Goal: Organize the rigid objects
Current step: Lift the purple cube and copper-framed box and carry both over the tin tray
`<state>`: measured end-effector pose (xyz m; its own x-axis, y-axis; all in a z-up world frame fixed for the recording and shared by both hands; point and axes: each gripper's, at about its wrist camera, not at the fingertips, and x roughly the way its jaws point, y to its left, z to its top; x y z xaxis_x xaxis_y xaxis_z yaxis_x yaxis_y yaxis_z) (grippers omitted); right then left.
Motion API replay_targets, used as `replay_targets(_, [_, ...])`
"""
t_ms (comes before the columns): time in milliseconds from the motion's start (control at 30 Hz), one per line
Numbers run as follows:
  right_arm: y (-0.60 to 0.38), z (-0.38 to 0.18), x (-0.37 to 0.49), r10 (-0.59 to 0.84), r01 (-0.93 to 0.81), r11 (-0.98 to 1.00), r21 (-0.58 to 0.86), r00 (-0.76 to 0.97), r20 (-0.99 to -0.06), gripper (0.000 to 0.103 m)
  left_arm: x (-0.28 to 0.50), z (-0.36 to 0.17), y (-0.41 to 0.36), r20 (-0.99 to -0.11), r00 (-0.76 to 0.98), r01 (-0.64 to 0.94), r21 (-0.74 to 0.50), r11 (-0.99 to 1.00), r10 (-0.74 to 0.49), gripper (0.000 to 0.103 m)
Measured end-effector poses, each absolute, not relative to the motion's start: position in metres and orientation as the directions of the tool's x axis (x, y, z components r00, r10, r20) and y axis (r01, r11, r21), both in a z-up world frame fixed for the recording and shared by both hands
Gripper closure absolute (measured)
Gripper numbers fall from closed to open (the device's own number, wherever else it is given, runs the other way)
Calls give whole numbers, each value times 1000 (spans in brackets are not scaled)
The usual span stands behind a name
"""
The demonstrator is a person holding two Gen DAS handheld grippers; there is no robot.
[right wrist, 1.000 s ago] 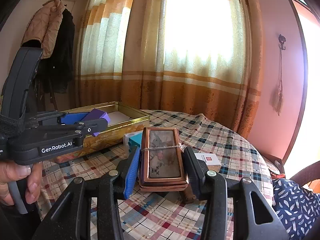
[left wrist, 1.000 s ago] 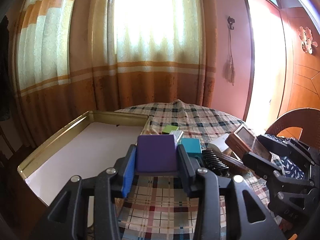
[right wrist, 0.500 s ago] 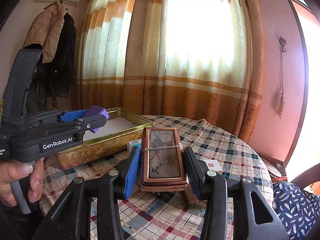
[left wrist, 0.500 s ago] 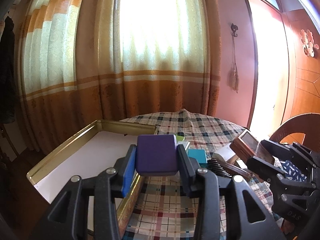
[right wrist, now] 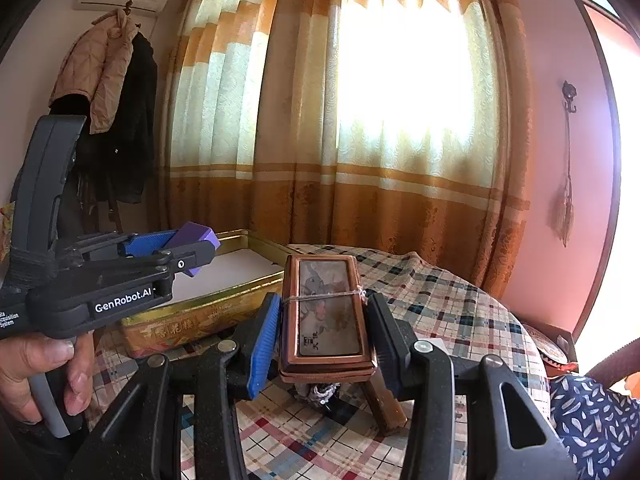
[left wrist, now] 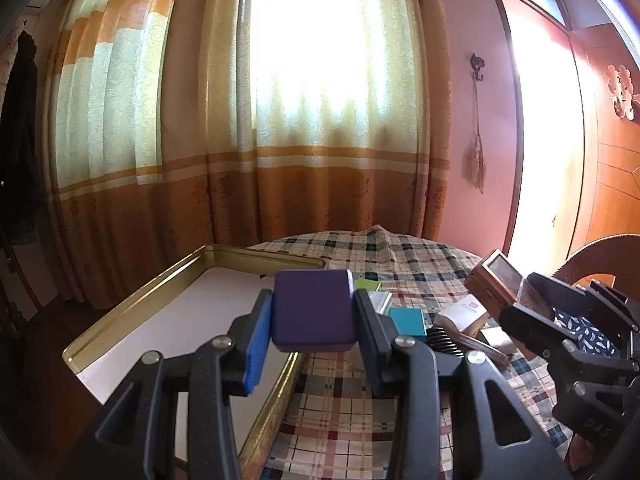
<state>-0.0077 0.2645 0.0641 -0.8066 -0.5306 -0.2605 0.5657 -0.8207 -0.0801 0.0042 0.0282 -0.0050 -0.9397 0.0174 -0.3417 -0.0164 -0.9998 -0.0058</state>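
Note:
My left gripper [left wrist: 312,316] is shut on a purple box [left wrist: 313,310] and holds it in the air above the near right rim of a gold tin tray [left wrist: 132,308] with a white floor. The right wrist view shows that gripper [right wrist: 188,250] and purple box [right wrist: 196,238] over the tray [right wrist: 192,316]. My right gripper [right wrist: 324,320] is shut on a brown wooden box [right wrist: 326,312] with a picture lid tied by string, raised above the checked tablecloth [right wrist: 440,304]. The left wrist view shows the wooden box [left wrist: 496,284] to the right of the tray.
On the cloth right of the tray lie a green box [left wrist: 366,283], a silver box [left wrist: 380,300], a teal box [left wrist: 408,320], a white carton [left wrist: 460,314], a black comb [left wrist: 444,342] and a wooden piece [right wrist: 386,400]. Curtains hang behind; a wicker chair [left wrist: 600,256] stands at right.
Both grippers have risen with their boxes. The left gripper has shifted left, so the purple box now sits over the tray's right rim. Both grips are unchanged.

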Motion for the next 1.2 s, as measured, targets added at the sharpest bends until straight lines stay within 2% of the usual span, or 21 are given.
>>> replay_targets(733, [238, 78, -17, -579, 608, -790, -75, -782, -233, 56, -10, -1, -4, -357, -933, 58, -23, -998, -46, 64])
replay_targets(1200, [178, 84, -46, -648, 691, -721, -44, -696, -309, 56, -42, -12, -49, -475, -870, 159, -15, -987, -133, 64])
